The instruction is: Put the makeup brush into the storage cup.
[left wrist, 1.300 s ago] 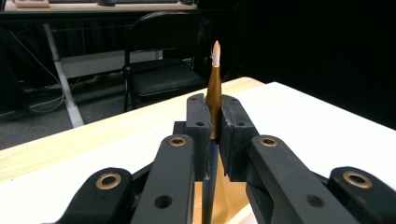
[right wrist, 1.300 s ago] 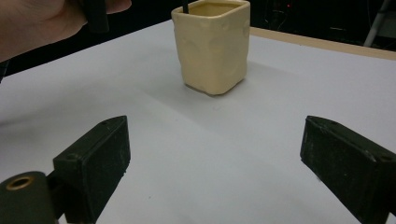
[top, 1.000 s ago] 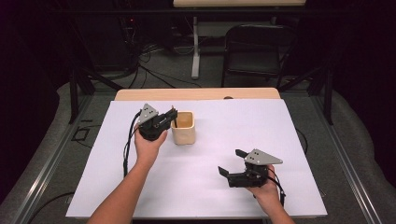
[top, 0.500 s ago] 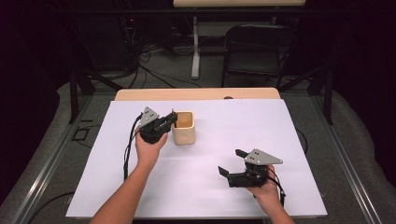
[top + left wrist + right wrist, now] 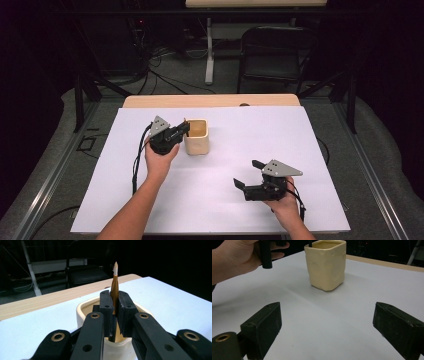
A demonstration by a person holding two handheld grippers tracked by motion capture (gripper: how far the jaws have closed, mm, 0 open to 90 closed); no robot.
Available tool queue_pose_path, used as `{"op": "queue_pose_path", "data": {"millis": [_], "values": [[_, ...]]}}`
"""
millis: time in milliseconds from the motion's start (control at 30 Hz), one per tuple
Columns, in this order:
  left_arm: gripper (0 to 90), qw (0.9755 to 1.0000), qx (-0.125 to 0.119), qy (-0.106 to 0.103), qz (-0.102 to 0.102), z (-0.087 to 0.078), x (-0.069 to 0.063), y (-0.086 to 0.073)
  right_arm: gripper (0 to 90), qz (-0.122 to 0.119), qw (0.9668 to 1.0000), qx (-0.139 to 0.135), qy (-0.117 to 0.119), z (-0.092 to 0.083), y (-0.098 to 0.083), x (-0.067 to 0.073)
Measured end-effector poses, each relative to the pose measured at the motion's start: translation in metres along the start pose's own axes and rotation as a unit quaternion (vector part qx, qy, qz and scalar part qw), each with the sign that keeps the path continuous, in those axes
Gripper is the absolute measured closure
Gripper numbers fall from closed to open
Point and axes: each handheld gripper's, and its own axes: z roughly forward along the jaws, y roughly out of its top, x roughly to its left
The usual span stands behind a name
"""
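A white sheet (image 5: 225, 200) covers the wooden table (image 5: 210, 100); dark floor, cables and a folding chair (image 5: 277, 55) lie beyond. The left gripper (image 5: 183, 128) pinches a gold pen (image 5: 115, 290) upright over the cream cup (image 5: 196, 136). The right gripper (image 5: 246, 175) rests spread, well apart from the cup.

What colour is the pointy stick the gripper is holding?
Golden brown with a whitish tip: the brush, best seen in the left gripper view.

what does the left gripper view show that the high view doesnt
Left gripper view: the left gripper is shut on a gold pen with a pale pointed tip, held upright, its lower end down inside the cream cup.

High view: the right gripper, open, resting apart on the white table cover, plus both forearms and a folding chair behind the table.

Both: the left gripper at the cup's rim, the cup and the white cover.
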Motion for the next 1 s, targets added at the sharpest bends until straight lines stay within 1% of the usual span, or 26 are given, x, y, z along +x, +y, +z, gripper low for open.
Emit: {"op": "queue_pose_path", "data": {"millis": [133,233,300,400,533,600,733,933,1000], "values": [[80.2,1.0,0.0,0.004,0.002,0.0002,0.0001,-0.0002,8.0,0.0,1.0,0.0,-0.001,0.0,0.0,0.0],[75.2,1.0,0.002,-0.001,0.008,0.0006,-0.0001,-0.0007,8.1,0.001,1.0,-0.001,0.0,0.0003,-0.0001,-0.0001],[65.5,0.9999,-0.001,0.004,0.013,0.0015,-0.0008,-0.001,8.0,0.001,1.0,-0.001,0.0,0.0003,-0.0001,0.0001],[52.1,1.0,-0.007,0.0,0.007,0.0025,-0.0007,-0.0011,8.0,0.001,1.0,-0.001,0.0,0.0005,-0.0002,0.0001],[40.7,0.9999,-0.012,-0.001,0.002,0.0042,-0.0006,-0.0016,8.0,0.001,1.0,-0.001,0.0,0.0004,-0.0002,0.0002],[35.2,0.9999,-0.01,-0.002,-0.002,0.0052,-0.0002,-0.0022,8.0,0.001,1.0,-0.001,0.0,0.0005,-0.0002,0.0001],[31.8,0.9999,-0.01,0.002,0.002,0.0063,-0.0005,-0.0029,8.0,0.001,1.0,-0.001,0.0,0.0005,-0.0002,0.0001],[30.2,0.9999,-0.011,0.005,0.006,0.0069,-0.0016,-0.0032,8.0,0.001,1.0,0.0,0.0,0.0004,-0.0002,-0.0001],[30.0,0.9999,-0.01,0.003,0.006,0.0071,-0.0014,-0.0033,8.0,0.001,1.0,-0.001,0.0,0.0006,-0.0003,0.0001]]}}
